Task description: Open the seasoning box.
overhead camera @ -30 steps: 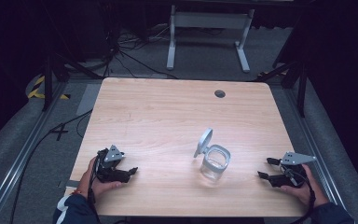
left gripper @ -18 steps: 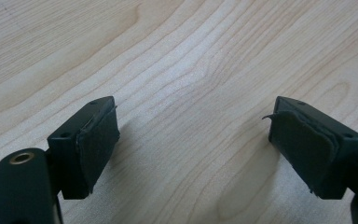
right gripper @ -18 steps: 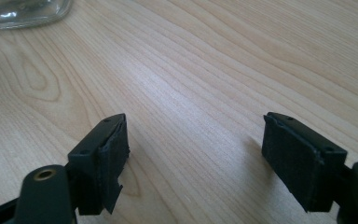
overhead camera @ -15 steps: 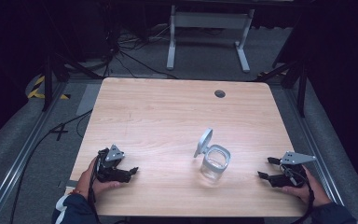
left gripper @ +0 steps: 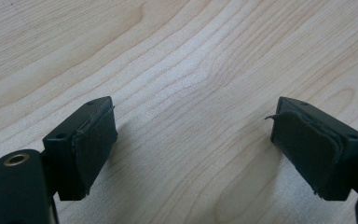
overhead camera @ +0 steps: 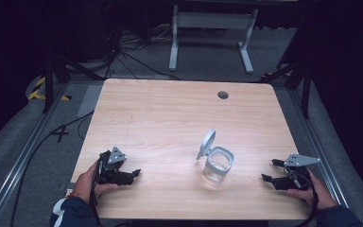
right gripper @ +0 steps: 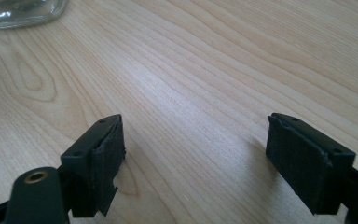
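While my left gripper and right gripper rest spread wide and empty on the pale wooden table, the clear glass jar with its hinged lid raised stands between them, nearer my right. I'd approach level, bracing the body. No lettering is legible.

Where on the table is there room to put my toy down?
The whole far half of the table, beyond the open-lidded glass jar, is bare. So is the stretch between the left gripper and the jar. It is tighter between the jar and the right gripper.
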Demonstrator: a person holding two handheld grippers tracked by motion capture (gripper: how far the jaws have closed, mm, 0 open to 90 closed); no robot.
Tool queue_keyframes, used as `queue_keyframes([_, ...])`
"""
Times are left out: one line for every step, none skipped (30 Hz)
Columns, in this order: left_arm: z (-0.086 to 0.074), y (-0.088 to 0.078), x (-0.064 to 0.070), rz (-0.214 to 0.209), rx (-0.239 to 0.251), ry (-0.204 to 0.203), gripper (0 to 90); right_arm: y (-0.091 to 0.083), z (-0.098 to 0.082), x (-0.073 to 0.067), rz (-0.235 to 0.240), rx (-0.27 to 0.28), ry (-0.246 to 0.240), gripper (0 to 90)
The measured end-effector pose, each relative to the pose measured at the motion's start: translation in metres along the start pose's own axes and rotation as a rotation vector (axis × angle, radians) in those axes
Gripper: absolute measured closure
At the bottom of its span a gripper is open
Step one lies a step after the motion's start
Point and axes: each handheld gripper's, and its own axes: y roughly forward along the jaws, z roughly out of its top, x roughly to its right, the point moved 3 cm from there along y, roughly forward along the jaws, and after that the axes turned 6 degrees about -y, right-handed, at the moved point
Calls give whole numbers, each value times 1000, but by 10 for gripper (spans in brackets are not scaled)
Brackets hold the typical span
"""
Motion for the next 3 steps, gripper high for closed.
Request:
queue_keyframes([0, 0, 0, 0, -4, -2, 143, 0, 0, 0, -1, 0, -1, 194])
queue_keyframes([0, 0, 0, 0, 1, -3, 143, 0, 0, 0, -1, -1, 3, 193])
queue_keyframes([0, 0, 0, 0, -1, -2, 143, 0, 0, 0, -1, 0, 2, 193])
